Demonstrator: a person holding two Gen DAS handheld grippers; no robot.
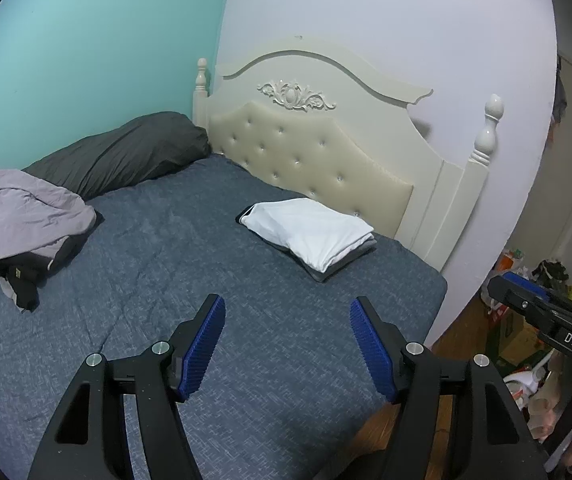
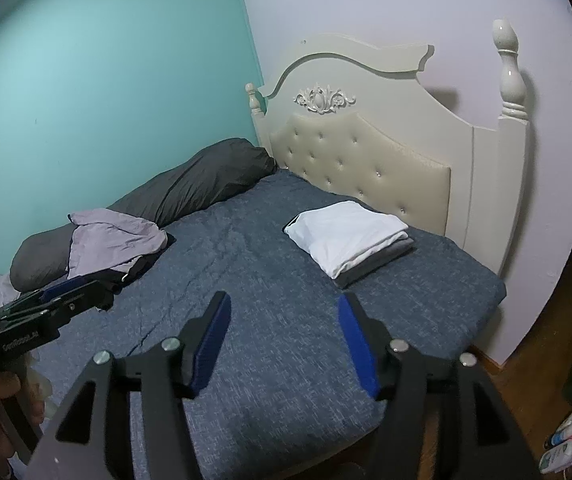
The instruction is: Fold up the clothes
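Note:
A folded stack, white shirt [image 1: 310, 232] on grey ones, lies on the blue bedspread [image 1: 206, 264] near the headboard; it also shows in the right wrist view [image 2: 346, 236]. A loose pile, a lilac garment [image 1: 26, 212] over dark clothes [image 1: 22, 280], lies at the far left, also in the right wrist view [image 2: 114, 240]. My left gripper [image 1: 286, 308] is open and empty above the bed's near part. My right gripper [image 2: 282, 304] is open and empty too, and shows at the right edge of the left wrist view [image 1: 502, 284].
A dark grey duvet roll [image 1: 126, 152] lies along the teal wall. A cream padded headboard [image 1: 318, 152] with posts stands behind the stack. Bags and clutter [image 1: 534, 280] sit on the wooden floor right of the bed.

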